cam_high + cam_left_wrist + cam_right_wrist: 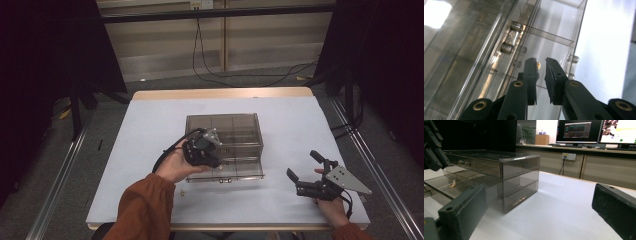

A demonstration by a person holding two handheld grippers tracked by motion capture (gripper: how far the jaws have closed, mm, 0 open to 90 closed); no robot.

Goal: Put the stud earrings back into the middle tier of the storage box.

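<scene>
In the left gripper view, the left gripper [541,65] has its two black jaws nearly together, with a narrow gap between the tips and nothing clamped in that gap. Just past the tips lies the pulled-out lower drawer [554,32] of a smoked clear acrylic drawer box [461,50], its thin divider crossing ahead of the jaws; a small brass-coloured speck shows through the gap right at the tips. Up and to the left of the jaws sits a drawer handle [510,37] with two round metal studs, on the front of the shut drawer above, and a second clear handle [572,65] stands close beside the right jaw, on the open drawer's front edge. In the high view, the left hand [177,164] holds this gripper over the near front of the box. The right gripper [306,170] rests on the white table cover [280,200], well apart from the box, its jaws spread wide and empty. Between those jaws, farther off in the right gripper view, stands the box's corner, with a small pale object [452,184] lying in the open drawer.
</scene>
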